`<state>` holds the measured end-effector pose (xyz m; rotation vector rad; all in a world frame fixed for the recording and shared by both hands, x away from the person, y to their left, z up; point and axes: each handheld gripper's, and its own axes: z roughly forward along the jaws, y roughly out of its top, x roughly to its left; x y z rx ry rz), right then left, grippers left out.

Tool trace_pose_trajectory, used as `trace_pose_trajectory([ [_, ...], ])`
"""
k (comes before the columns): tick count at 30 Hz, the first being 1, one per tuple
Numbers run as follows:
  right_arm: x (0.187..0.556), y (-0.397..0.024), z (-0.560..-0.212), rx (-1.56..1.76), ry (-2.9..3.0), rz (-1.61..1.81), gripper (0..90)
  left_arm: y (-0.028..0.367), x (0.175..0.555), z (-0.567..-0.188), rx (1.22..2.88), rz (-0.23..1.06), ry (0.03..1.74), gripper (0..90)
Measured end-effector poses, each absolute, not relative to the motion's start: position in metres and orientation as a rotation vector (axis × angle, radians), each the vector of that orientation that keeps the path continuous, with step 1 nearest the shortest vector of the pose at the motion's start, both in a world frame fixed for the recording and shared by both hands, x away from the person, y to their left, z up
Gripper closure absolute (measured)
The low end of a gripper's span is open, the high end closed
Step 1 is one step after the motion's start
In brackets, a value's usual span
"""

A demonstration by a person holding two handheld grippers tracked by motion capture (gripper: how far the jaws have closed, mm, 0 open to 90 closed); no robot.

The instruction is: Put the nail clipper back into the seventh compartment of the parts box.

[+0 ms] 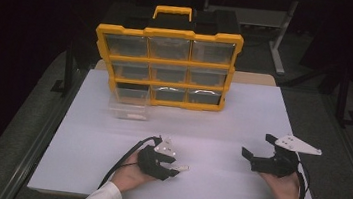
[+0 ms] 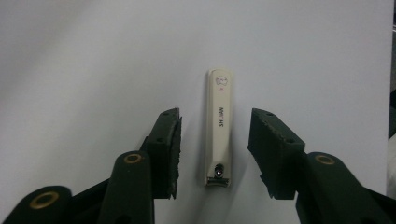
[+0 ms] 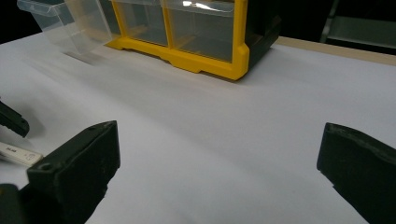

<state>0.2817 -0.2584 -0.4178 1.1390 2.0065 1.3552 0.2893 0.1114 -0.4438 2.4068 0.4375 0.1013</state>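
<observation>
Nail clipper (image 2: pixel 218 128) flat on the white surface (image 2: pixel 93 56), long axis parallel to and between the jaws of the left gripper (image 2: pixel 214 151), jaws narrowed but short of contact. Right gripper (image 3: pixel 219 154) wide, well apart, holding nothing.

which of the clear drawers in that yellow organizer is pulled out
The bottom-left drawer. It juts forward out of the yellow organizer over the white table, while the other eight drawers sit flush in their slots.
</observation>
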Motion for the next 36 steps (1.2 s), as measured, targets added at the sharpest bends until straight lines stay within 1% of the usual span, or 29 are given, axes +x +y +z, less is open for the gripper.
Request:
trace_pose_trajectory([
  [2,0.282,-0.259,-0.418,1.141,2.006,1.356,0.0,0.111,0.289,-0.444,2.408,0.098,0.433,58.2],
  [4,0.282,-0.259,-0.418,1.143,2.007,1.354,0.0,0.110,0.288,-0.445,2.415,0.102,0.427,63.8],
  [6,0.282,-0.259,-0.418,1.141,2.007,1.354,0.0,0.109,0.288,-0.446,2.420,0.098,0.418,72.9],
  [7,0.282,-0.258,-0.418,1.141,2.008,1.353,0.0,0.109,0.287,-0.447,2.431,0.105,0.407,72.9],
  [8,0.282,-0.258,-0.418,1.140,2.009,1.354,0.0,0.108,0.285,-0.447,2.435,0.118,0.401,77.1],
  [9,0.282,-0.258,-0.418,1.140,2.009,1.354,0.0,0.108,0.286,-0.447,2.438,0.114,0.403,77.7],
  [16,0.282,-0.259,-0.418,1.138,2.005,1.356,0.0,0.108,0.285,-0.446,2.443,0.118,0.390,78.0],
  [19,0.282,-0.258,-0.418,1.143,2.007,1.352,0.0,0.108,0.285,-0.445,2.458,0.091,0.362,78.0],
  [23,0.281,-0.259,-0.418,1.144,2.006,1.353,0.0,0.109,0.283,-0.444,2.465,0.088,0.347,78.1],
  [36,0.282,-0.259,-0.419,1.150,2.010,1.360,0.0,0.111,0.280,-0.433,2.448,0.104,0.312,78.1],
])
